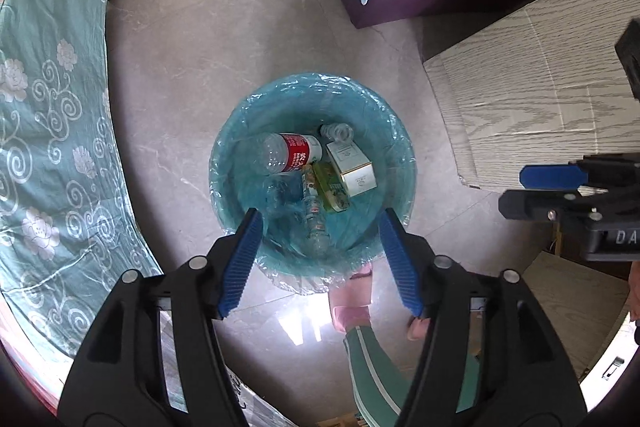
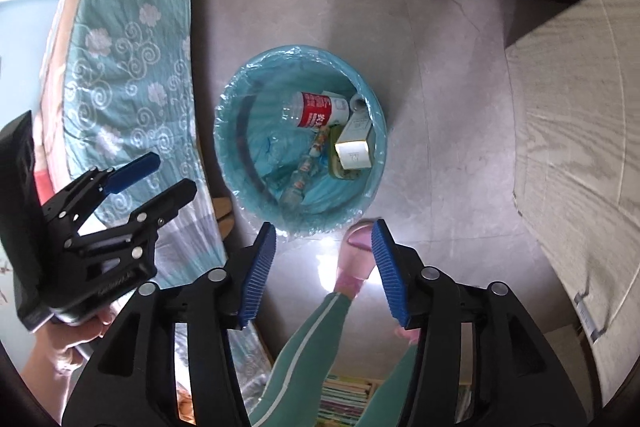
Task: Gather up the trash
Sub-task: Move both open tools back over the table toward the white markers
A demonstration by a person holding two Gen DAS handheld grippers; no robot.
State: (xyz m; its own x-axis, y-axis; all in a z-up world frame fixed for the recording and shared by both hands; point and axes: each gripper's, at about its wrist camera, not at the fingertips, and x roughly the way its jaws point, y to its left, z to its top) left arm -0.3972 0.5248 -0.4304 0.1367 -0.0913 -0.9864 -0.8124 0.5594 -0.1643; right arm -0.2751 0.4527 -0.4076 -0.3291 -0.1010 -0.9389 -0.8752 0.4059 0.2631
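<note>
One red-labelled bottle [image 1: 290, 157], characters unreadable

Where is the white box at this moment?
The white box lies inside the bin, on the right in both views, beside the green packet and below the red-label bottle.

Below and between the left gripper's [image 1: 320, 223] parted jaws, a clear bottle [image 1: 316, 223] in the bin [image 1: 224, 163] was too blurred among the crumpled liner to make out its label. Print on the red-labelled bottle [image 1: 294, 153] and the white box [image 1: 354, 167] beyond the jaws was too small to read. The right gripper [image 1: 516, 189] was cut off by the picture's right edge. A pink slipper [image 1: 352, 301] lay partly hidden behind the right-hand jaw.
</note>
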